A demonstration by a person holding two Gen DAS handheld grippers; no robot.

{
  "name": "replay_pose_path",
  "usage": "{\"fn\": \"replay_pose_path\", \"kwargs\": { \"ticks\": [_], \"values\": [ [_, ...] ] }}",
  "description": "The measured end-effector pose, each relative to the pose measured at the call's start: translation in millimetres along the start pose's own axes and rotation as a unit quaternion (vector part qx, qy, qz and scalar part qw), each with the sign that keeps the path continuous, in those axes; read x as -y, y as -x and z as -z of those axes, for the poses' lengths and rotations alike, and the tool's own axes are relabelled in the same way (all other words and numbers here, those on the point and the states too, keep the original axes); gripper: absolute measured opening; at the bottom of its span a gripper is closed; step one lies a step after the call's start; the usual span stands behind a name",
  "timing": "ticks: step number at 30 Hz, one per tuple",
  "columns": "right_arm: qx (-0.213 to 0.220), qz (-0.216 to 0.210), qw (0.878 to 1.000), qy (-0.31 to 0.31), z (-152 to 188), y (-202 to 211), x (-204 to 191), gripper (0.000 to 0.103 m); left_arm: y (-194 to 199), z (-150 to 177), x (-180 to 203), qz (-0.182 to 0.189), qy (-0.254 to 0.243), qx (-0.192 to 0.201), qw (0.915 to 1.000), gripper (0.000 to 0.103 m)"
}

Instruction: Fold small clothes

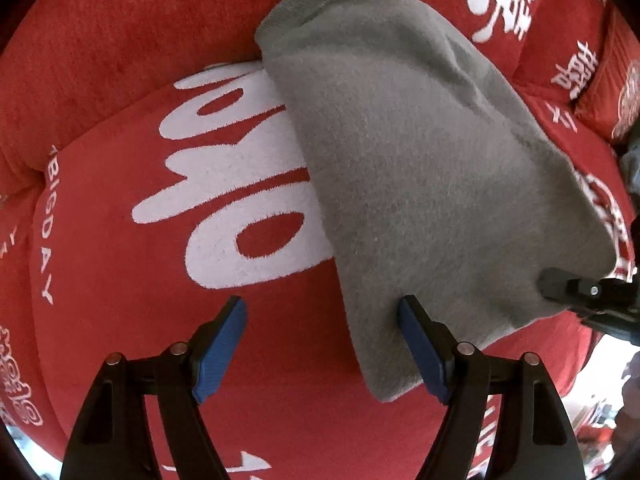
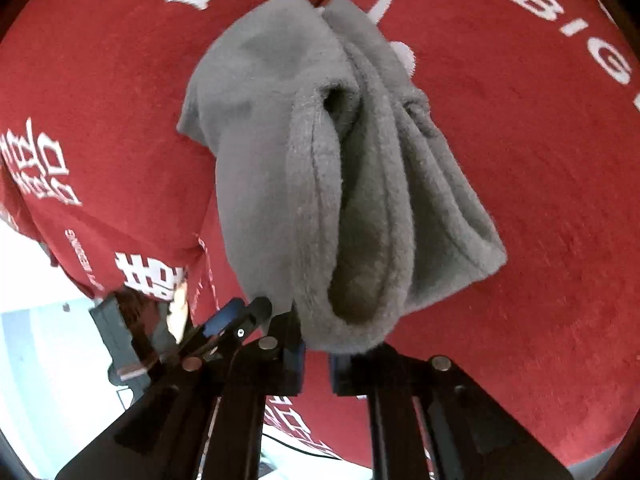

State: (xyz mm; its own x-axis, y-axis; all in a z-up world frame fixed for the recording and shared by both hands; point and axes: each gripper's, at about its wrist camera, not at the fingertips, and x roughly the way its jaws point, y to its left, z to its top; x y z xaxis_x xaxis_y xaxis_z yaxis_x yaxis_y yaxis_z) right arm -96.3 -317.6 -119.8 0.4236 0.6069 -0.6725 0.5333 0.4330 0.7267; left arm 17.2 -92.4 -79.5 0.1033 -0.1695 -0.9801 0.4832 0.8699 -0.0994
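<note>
The left tongs (image 1: 322, 350) stood nearest the lens, jaws wide apart and gripping nothing; one blue pad rested over the near edge of the grey garment (image 1: 420, 160), the other over bare red cover (image 1: 120, 320). The garment lay on this lettered red cover, running from the 12 o'clock area of the left wrist view down toward 5 o'clock, flat and doubled, with a ribbed hem at the top. The right tongs (image 2: 316, 354) were closed on the garment's near edge at 6 o'clock of their own view, where several stacked layers and an open fold mouth were visible. Judged from this, at least one fold was complete. The remaining work appeared to be a further fold or squaring of the layers, then release.
</note>
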Motion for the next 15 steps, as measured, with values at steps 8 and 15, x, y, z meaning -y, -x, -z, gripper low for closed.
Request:
{"fn": "replay_pose_path", "kwargs": {
  "ticks": [8,15],
  "values": [
    [-0.011,0.039,0.998,-0.040,5.1,-2.1,38.1,0.016,-5.6,2.5,1.1,0.009,0.002,-0.001,1.0000,0.079],
    [-0.040,0.105,0.994,0.011,18.0,21.6,26.4,0.020,-4.3,3.6,-1.4,0.011,0.018,-0.010,0.9997,0.079]
  ]
}}
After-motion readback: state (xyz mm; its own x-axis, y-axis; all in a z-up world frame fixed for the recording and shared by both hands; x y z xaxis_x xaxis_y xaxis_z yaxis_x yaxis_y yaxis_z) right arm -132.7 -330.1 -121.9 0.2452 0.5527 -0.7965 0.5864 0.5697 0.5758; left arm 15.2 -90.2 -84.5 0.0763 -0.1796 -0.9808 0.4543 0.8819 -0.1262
